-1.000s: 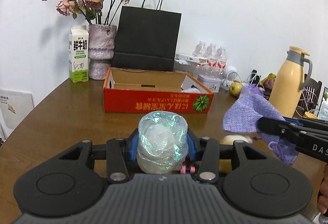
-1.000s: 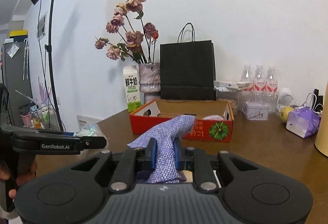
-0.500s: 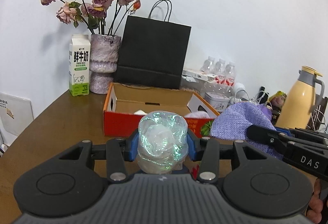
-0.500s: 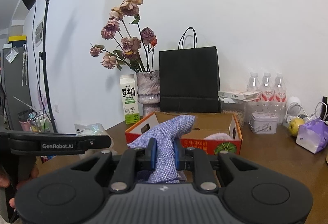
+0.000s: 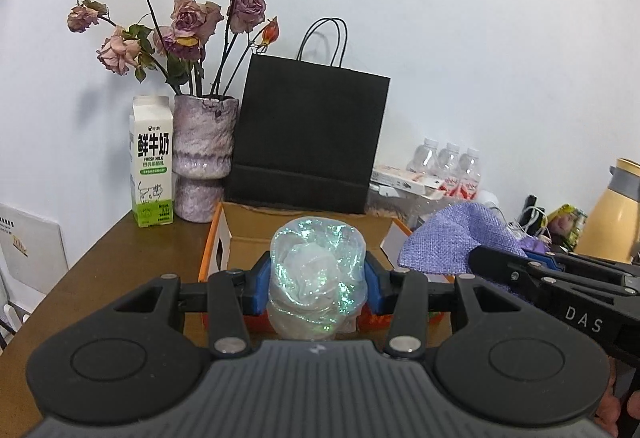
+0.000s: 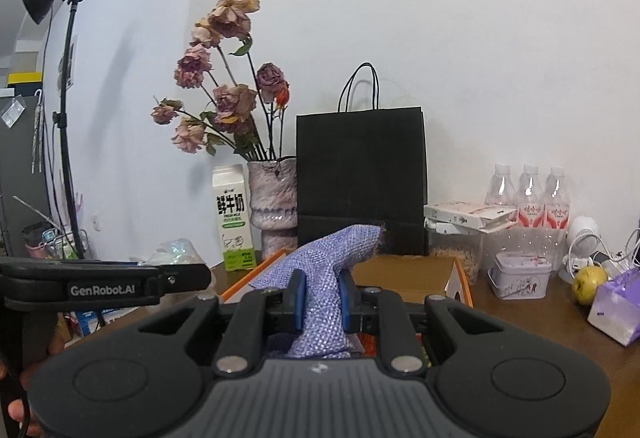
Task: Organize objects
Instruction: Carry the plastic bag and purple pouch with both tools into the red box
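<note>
My left gripper (image 5: 318, 280) is shut on an iridescent plastic bundle (image 5: 318, 274) and holds it just before the near wall of the open red-and-orange cardboard box (image 5: 218, 242). My right gripper (image 6: 322, 300) is shut on a purple woven cloth pouch (image 6: 326, 278), also close over the box (image 6: 460, 280). The pouch (image 5: 452, 242) and the right gripper's body show at the right of the left wrist view. The left gripper's body and the bundle (image 6: 176, 250) show at the left of the right wrist view.
Behind the box stand a black paper bag (image 5: 312, 141), a vase of dried roses (image 5: 202, 157) and a milk carton (image 5: 152, 165). To the right are water bottles (image 6: 530, 197), a small tin (image 6: 520, 274), an apple (image 6: 588, 278), a purple bag (image 6: 616, 302) and a yellow thermos (image 5: 616, 209).
Both grippers have moved forward and up toward the box with their loads still held. The box and the things behind it look nearer.
</note>
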Available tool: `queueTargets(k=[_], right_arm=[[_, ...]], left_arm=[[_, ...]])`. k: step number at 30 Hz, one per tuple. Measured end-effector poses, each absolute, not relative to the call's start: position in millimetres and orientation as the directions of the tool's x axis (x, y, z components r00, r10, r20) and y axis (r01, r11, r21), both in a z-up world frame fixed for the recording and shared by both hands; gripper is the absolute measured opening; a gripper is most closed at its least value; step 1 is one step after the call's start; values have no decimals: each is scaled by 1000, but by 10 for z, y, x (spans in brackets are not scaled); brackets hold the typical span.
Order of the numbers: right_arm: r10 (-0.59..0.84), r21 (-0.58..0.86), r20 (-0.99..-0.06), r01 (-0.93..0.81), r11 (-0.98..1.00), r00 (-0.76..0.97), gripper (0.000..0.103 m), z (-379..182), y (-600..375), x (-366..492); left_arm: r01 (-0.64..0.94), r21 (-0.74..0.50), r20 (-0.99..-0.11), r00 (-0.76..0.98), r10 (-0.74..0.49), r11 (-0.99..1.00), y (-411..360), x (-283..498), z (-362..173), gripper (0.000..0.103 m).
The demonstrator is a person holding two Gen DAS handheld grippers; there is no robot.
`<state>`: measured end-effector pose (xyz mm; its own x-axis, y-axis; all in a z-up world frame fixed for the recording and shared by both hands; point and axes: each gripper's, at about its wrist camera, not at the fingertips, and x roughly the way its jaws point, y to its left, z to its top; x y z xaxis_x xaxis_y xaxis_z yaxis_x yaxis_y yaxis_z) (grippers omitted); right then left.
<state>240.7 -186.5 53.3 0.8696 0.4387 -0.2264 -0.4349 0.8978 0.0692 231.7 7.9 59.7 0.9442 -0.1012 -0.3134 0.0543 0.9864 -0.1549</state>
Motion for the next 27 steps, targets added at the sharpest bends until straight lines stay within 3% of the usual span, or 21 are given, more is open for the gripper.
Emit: queueTargets(k=[27], right_arm=[[462,88,-261,-456,886,848,16,499,-1630,3531]], left_arm=[[-15,-188,-320,946,-47,982,102,3419,619,45]])
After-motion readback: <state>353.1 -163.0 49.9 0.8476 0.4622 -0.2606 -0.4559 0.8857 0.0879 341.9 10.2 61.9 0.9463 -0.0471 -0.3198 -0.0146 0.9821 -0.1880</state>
